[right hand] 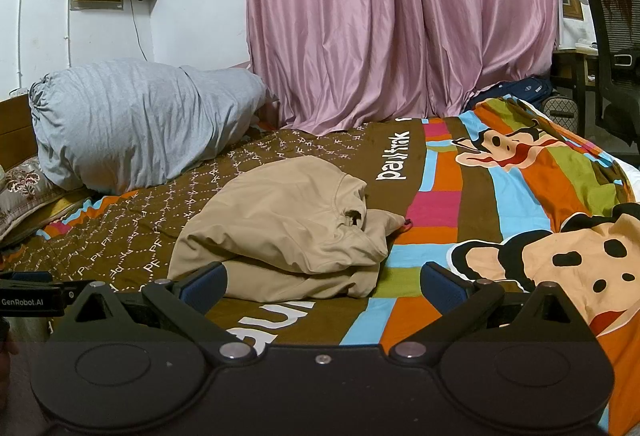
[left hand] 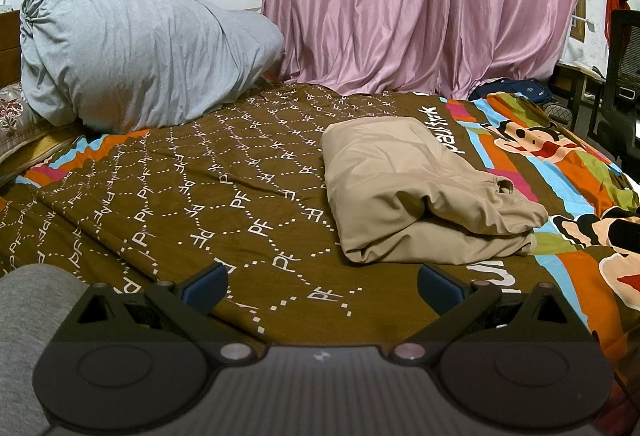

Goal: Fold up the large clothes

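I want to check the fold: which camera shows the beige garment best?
The right wrist view: the beige garment lies central and near, its folded layers plain. The left wrist view shows the garment right of centre, at a slant.

The folded garment (right hand: 288, 220) is plain beige, something small and pinkish-red peeping at its edge, perhaps a tag. The bedspread (left hand: 224, 196) under it is brown with white dotted hexagons and "PF" letters, giving way to orange, blue, green and pink stripes with cartoon dogs (right hand: 504, 148). The bundled duvet (left hand: 132, 52) is pale grey, faintly striped. The curtain (right hand: 400, 20) is dusty pink. The tongs (right hand: 322, 282) are black with blue pads (right hand: 204, 284).
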`<state>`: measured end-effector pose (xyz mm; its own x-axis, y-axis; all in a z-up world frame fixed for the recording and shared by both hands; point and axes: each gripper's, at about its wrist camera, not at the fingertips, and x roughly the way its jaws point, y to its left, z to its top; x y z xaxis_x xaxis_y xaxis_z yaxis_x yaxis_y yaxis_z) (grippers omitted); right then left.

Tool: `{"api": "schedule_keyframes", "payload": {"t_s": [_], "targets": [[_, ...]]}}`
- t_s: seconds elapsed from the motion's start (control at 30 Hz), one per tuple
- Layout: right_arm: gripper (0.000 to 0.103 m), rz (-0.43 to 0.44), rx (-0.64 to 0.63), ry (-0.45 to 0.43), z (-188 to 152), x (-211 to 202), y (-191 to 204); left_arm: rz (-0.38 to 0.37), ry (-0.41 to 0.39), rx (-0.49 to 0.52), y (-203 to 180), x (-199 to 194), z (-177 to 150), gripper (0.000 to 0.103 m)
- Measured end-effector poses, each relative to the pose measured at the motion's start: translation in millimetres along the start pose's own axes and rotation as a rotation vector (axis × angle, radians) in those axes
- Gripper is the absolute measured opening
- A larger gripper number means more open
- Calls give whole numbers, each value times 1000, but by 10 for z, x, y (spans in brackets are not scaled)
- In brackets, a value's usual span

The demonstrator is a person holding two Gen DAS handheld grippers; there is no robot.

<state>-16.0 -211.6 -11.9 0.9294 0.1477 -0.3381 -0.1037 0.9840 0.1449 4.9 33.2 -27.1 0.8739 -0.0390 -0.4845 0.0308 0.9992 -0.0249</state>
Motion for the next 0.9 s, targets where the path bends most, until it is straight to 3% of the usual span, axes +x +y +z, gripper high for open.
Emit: {"api": "schedule_keyframes", "payload": {"t_s": [0.77,0.9], "targets": [[102,0,4,1,2,-1,0,-1,2,0,-5,4,9,102],[102,0,4,1,2,-2,1,-6,44,31,-17,18,28,102]]}}
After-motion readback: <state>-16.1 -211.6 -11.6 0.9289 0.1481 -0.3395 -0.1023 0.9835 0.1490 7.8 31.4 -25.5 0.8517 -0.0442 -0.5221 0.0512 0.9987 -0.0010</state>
